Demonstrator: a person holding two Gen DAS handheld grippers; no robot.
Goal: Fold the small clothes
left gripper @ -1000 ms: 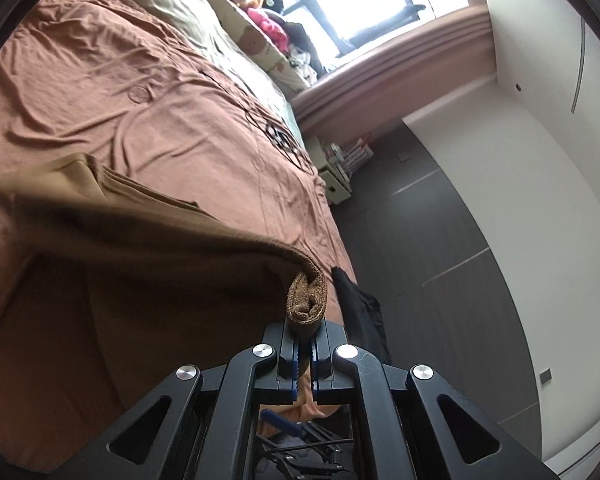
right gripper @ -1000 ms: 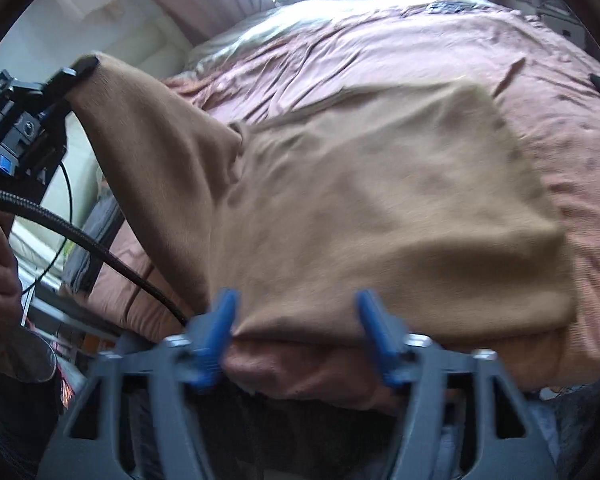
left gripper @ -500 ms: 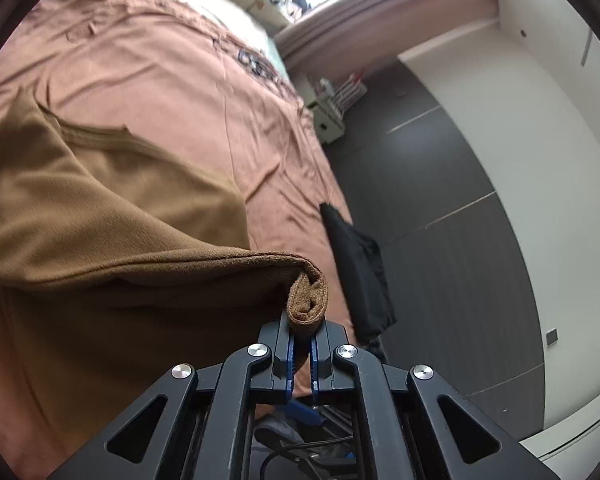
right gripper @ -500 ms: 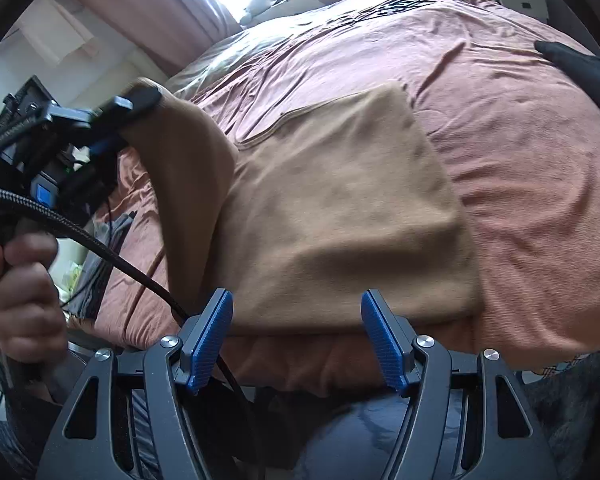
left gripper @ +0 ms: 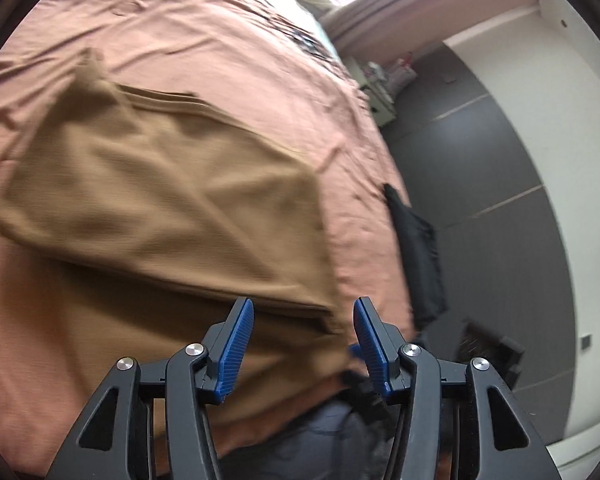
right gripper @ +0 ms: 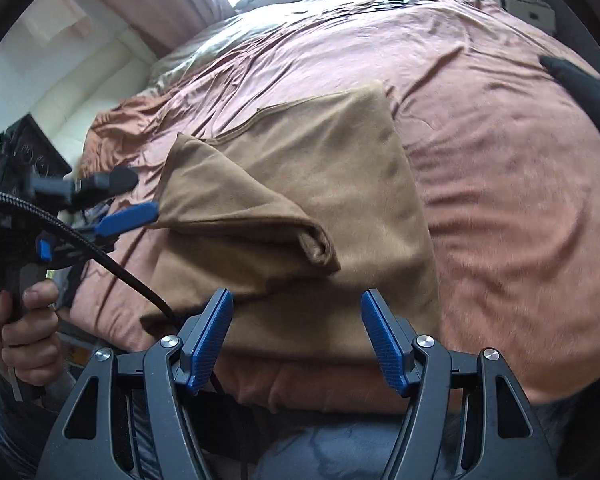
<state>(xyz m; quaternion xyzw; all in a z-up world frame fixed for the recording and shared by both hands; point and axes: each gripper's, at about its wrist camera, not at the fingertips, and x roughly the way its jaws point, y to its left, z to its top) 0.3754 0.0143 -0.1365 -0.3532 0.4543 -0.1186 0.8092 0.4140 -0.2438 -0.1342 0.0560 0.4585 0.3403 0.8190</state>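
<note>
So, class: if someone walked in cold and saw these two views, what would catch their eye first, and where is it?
First, the tan-brown knit garment, lying part-folded in the middle of the rust-pink bedspread, one flap doubled over its near left side. Next, the blue-padded left gripper, whose jaws have just been opening and now stand apart over the garment's near corner, holding nothing. A black cloth drapes over the bed's right edge.

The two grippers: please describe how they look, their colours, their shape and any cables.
Both the left gripper and the right gripper have black angular frames with triangular cut-outs, silver round screw heads and ribbed blue pads. A black braided cable runs from the left gripper's body, which carries a small blue part.
</note>
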